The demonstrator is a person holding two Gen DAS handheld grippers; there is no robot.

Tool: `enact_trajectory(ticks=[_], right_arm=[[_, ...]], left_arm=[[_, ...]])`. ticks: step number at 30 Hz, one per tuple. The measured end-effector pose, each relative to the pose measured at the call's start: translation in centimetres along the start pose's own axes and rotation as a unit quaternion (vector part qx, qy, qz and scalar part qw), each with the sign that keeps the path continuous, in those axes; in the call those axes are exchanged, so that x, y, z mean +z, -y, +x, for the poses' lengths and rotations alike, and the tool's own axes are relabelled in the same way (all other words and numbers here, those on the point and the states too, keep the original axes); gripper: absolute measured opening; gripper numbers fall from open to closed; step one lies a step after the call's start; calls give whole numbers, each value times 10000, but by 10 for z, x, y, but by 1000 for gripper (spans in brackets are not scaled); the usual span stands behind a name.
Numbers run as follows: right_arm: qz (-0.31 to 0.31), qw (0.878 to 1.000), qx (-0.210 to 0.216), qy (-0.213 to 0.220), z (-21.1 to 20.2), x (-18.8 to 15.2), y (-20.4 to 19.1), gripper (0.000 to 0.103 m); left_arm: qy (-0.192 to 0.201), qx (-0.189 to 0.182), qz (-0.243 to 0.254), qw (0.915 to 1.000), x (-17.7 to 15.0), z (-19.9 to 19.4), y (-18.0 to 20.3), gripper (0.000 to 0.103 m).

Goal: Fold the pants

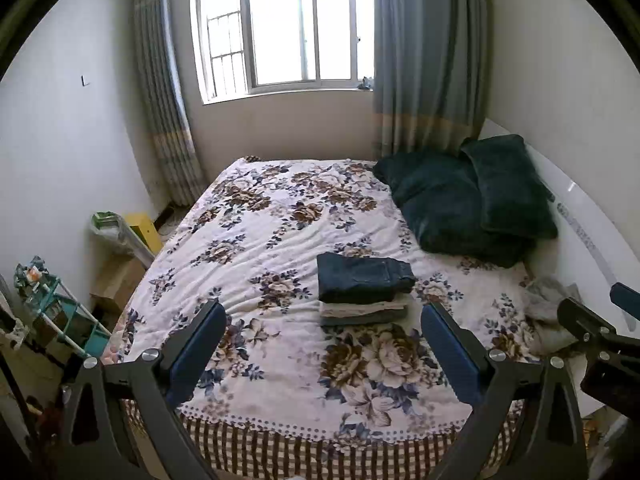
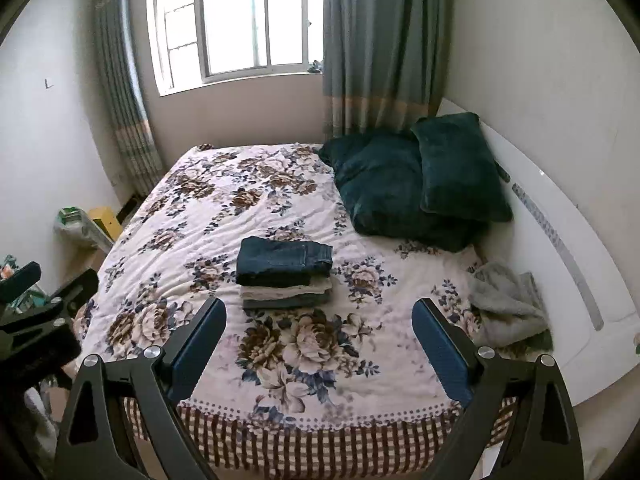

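A stack of folded pants (image 1: 364, 288) (image 2: 285, 274) lies mid-bed on the floral bedspread (image 1: 280, 232) (image 2: 224, 208): dark blue jeans (image 1: 362, 274) (image 2: 282, 260) on top, a pale pair and a grey pair under them. A crumpled grey garment (image 1: 548, 312) (image 2: 510, 306) lies at the bed's right edge. My left gripper (image 1: 322, 312) hovers open above the near end of the bed, short of the stack. My right gripper (image 2: 318, 310) is open too, empty, at about the same height. Each gripper shows at the edge of the other's view.
Dark green pillows (image 1: 468, 200) (image 2: 420, 176) lean at the white headboard (image 1: 588, 216) (image 2: 560, 216) on the right. Left of the bed stand a teal rack (image 1: 60, 312), a cardboard box (image 1: 116, 276) and a yellow box (image 1: 146, 230). A curtained window (image 1: 280, 28) fills the far wall.
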State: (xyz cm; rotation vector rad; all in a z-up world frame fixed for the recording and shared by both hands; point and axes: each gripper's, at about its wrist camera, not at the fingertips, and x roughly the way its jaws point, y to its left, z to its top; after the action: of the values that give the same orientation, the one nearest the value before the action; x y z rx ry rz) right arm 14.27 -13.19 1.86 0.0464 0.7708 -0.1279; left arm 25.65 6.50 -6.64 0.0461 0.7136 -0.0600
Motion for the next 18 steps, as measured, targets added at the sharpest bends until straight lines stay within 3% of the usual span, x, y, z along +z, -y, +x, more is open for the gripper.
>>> enact_trajectory(ticks=[12,14,18], right_arm=[[-58,9997,224,-120,-2,-2,2,96],[-38,9993,363,-106,6,0,4,97],[-107,9998,195,-23,35,10,6,100]], left_arm=[[-87,116,-299,9994,-5,3,-2,100],[-131,110,-327,9993,-4,11,-3,100],[-204,254,-319,9990,-1,35,0,102]])
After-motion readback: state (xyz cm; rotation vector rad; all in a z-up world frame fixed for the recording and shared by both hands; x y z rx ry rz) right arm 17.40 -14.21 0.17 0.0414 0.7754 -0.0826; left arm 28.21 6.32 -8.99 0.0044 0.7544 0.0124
